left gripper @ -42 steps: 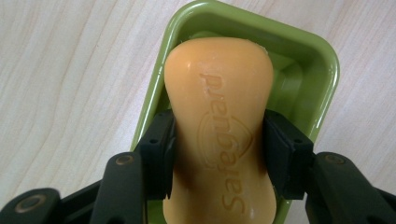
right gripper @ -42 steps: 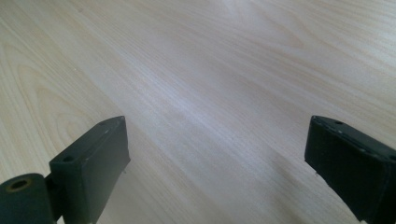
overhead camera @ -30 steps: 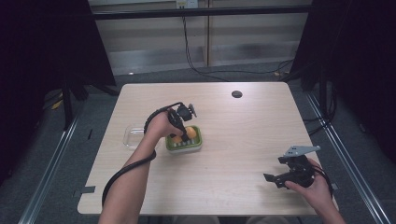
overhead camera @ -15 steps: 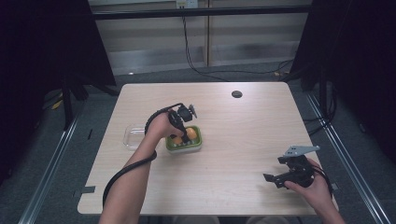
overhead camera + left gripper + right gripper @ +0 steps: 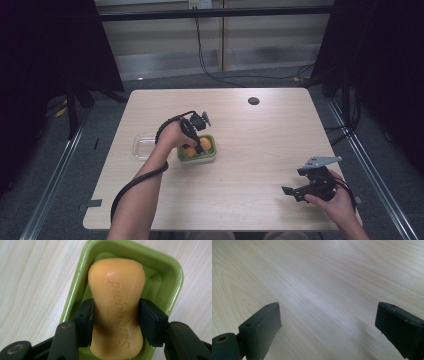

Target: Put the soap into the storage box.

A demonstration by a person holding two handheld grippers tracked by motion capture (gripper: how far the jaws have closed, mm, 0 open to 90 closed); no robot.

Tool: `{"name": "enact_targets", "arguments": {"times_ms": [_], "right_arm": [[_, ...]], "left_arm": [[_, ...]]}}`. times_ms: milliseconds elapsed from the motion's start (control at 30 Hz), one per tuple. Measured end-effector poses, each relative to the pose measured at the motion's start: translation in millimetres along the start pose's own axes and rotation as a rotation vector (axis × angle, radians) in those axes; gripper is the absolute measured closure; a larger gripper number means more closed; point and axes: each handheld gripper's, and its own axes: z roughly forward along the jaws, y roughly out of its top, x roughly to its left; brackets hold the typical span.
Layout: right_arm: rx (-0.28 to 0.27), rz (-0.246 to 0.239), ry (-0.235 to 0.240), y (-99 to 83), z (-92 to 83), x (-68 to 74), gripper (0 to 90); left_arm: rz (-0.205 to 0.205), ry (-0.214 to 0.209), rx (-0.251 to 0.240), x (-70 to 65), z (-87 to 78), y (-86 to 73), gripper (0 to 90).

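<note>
Pale wooden surface (image 5: 240,150) carries a green dish (image 5: 172,272) holding an orange soap bar (image 5: 116,307). Left gripper (image 5: 116,322) is clenched on the bar's narrow waist, so a slow, straight lift should avoid slipping. Right gripper (image 5: 327,325) rests released, well apart.

Waxy smooth soap bar (image 5: 116,307), glossy plastic dish (image 5: 175,280), matt wood-grain table (image 5: 30,285).

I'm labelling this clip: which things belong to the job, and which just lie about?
In the job:
left gripper, shut on the orange soap bar
green soap dish under it

Lying about:
clear lid
right gripper, open over the table
</note>
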Motion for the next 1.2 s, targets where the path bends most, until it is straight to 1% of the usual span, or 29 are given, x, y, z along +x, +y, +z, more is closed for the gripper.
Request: {"name": "enact_targets", "arguments": {"times_ms": [100,167,233,300,333,367,400,467,500,533,600,667,733,767,800,833,867,900,933,1000,1033,1067,1100,1133,1167,1200], "right_arm": [[-0.001,-0.003,0.003,0.4,0.0,0.2,6.1],[-0.002,-0.004,0.002,0.3,-0.1,0.3,6.1],[-0.002,-0.004,0.002,0.1,0.0,0.3,6.1],[-0.002,-0.006,0.002,0.0,-0.1,0.3,6.1],[-0.002,-0.004,0.002,0.1,-0.2,0.4,6.1],[-0.002,-0.005,0.001,0.1,-0.2,0.3,6.2],[-0.002,-0.004,0.001,0.2,-0.2,0.3,6.1],[-0.002,-0.009,0.002,0.4,-0.2,0.4,6.1],[-0.001,-0.006,0.002,0.8,-0.4,0.6,6.1],[-0.001,-0.006,0.002,0.8,-0.4,0.6,6.1],[0.002,-0.005,0.003,1.0,-0.3,0.4,6.1],[0.003,-0.002,0.001,1.0,0.1,0.8,6.1],[0.002,-0.002,0.0,1.2,0.3,1.4,6.1],[0.004,-0.007,0.004,1.9,0.3,1.4,6.1],[0.002,-0.007,0.005,2.3,0.5,1.7,6.1],[0.003,-0.008,0.002,2.5,0.5,1.9,6.1],[0.003,-0.009,0.004,2.8,0.8,1.9,6.1],[0.005,-0.011,0.003,3.2,0.9,1.9,6.1],[-0.001,-0.007,0.004,3.4,1.4,2.3,6.1],[0.001,-0.014,0.007,4.0,1.9,2.3,6.1],[0.002,-0.01,0.009,4.2,2.0,2.5,6.2],[0.002,-0.011,0.009,4.2,2.3,2.6,6.1],[0.003,-0.012,0.007,4.2,2.5,2.6,6.1],[0.003,-0.012,0.01,4.1,2.6,2.7,6.1],[0.003,-0.015,0.011,4.0,2.6,2.6,6.1],[0.004,-0.014,0.009,3.9,2.4,2.8,6.1]], "left_arm": [[-0.004,-0.003,-0.004,1.4,-1.9,-0.8,49.1],[-0.016,-0.012,-0.004,1.9,-2.6,-1.7,49.2],[-0.01,-0.007,-0.001,2.1,-3.1,-2.1,49.0],[-0.018,-0.004,0.007,1.7,-3.4,-1.9,48.1],[-0.044,-0.003,-0.001,1.1,-2.7,-2.0,46.0],[-0.051,-0.006,0.005,2.1,-2.7,-2.1,42.2],[-0.037,-0.009,0.017,3.1,-3.4,-2.2,40.1],[-0.053,-0.012,0.001,1.8,-3.0,-2.7,40.2],[-0.066,-0.031,0.004,1.6,-4.1,-2.5,37.8],[-0.071,-0.021,-0.004,1.1,-4.0,-2.8,37.8],[-0.08,-0.014,-0.005,1.3,-5.8,-2.7,33.6],[-0.084,-0.016,-0.019,0.7,-7.5,-3.1,33.2],[-0.099,-0.02,-0.016,-0.7,-9.1,-3.2,31.7],[-0.07,-0.023,0.002,0.4,-10.2,-2.9,30.3],[-0.093,-0.018,-0.011,-1.8,-10.2,-3.2,28.5],[-0.088,-0.014,-0.015,-2.2,-11.0,-3.2,27.6],[-0.094,-0.017,-0.013,-3.2,-12.5,-3.3,26.5],[-0.09,-0.022,-0.01,-3.2,-14.4,-3.2,25.6],[-0.085,-0.014,-0.011,-3.5,-15.1,-3.4,24.9],[-0.081,-0.004,-0.011,-4.2,-17.2,-3.7,23.3],[-0.081,-0.005,-0.008,-4.6,-18.1,-3.5,22.3],[-0.092,-0.008,-0.01,-6.1,-18.7,-3.7,21.4],[-0.082,-0.008,-0.009,-6.4,-19.0,-3.6,21.0],[-0.087,-0.016,-0.007,-7.5,-19.1,-3.3,20.3],[-0.078,-0.003,-0.011,-8.8,-18.7,-3.2,19.0],[-0.074,-0.005,-0.013,-9.8,-19.0,-3.0,18.3]]}}
